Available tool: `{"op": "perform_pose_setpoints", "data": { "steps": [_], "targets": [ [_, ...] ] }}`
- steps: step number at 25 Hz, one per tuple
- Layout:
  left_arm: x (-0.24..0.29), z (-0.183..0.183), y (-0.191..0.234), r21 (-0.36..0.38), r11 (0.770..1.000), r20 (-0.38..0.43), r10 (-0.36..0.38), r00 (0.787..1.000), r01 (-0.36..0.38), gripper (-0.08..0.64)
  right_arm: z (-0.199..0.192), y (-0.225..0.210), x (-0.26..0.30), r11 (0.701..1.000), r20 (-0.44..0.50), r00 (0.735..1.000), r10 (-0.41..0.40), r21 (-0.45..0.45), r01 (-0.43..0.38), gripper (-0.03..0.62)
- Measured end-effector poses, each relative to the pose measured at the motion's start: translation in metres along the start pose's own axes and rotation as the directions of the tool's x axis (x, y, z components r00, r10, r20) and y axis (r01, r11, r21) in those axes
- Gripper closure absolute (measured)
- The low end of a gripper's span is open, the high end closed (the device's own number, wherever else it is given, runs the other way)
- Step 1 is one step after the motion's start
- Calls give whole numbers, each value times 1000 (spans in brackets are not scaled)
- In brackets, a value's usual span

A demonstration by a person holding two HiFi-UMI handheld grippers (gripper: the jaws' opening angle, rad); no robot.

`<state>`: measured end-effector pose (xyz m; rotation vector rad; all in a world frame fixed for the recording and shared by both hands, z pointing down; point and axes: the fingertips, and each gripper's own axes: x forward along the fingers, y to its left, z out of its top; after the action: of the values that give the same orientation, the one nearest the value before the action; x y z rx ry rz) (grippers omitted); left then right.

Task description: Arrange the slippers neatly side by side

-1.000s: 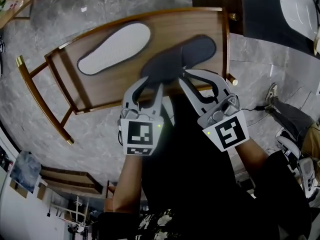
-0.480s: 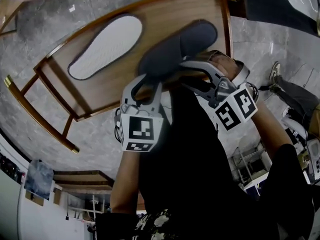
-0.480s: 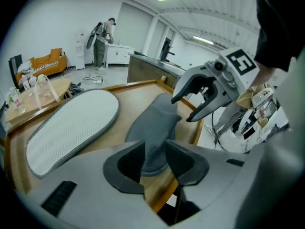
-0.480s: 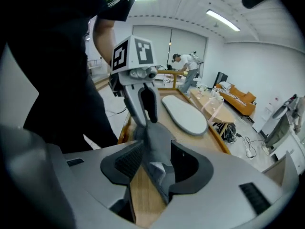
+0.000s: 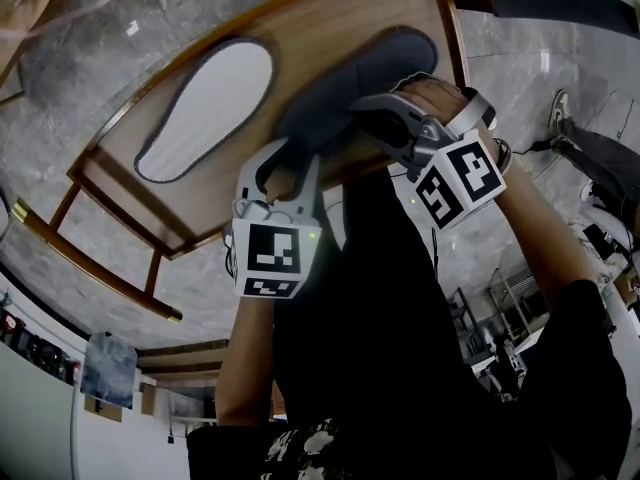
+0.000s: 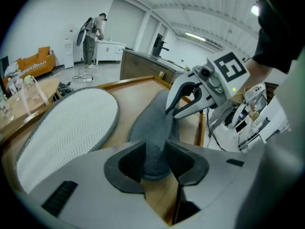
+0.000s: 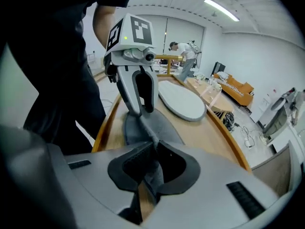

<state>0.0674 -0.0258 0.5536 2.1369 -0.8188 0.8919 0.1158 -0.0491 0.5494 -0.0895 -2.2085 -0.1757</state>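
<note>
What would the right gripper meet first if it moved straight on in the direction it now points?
The grey slipper: the right gripper, whose jaws have just been closing, pinches its edge, and the rest of it lies directly ahead on the wooden table.

a strip of bare wood is lying open between the upturned slipper (image 5: 205, 108) and the grey slipper (image 5: 350, 73), which are sitting apart. the table rim (image 5: 448, 28) is standing raised along the far and right edges, blocking low passes.
</note>
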Motion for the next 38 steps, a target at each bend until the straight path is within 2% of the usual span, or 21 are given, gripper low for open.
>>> {"op": "perform_pose_setpoints", "data": {
  "steps": [7,10,13,17,19,22,25,34,38],
  "targets": [
    [-4,7,3,32,999,-1,-27,1000,27,434,5,-1,-7,978,14,998,-68,197,64,572],
    [-14,22,1,63,998,41,-28,999,25,437,5,-4,-14,956,22,993,-113,276,102,574],
    [-32,41,-4,81,997,109,-25,994,17,446,4,-13,-22,926,1,983,-185,335,174,574],
    [-42,42,-19,77,997,113,-35,993,26,447,2,-25,-32,858,-34,960,-279,440,266,574],
    [-36,38,-20,86,996,95,-34,995,26,446,6,-30,-36,820,-32,948,-317,494,290,574],
    [-31,44,-8,91,996,106,-17,994,7,446,19,-37,-41,777,-21,933,-359,546,312,574],
    [-25,57,4,87,996,131,-5,991,-6,446,26,-39,-48,735,-19,923,-384,598,319,575],
    [-15,83,33,110,993,179,31,983,-52,452,32,-48,-45,540,-8,891,-455,793,283,577],
    [-9,87,41,111,991,189,55,980,-77,453,37,-51,-37,515,18,882,-471,817,258,577]
  ]
}}
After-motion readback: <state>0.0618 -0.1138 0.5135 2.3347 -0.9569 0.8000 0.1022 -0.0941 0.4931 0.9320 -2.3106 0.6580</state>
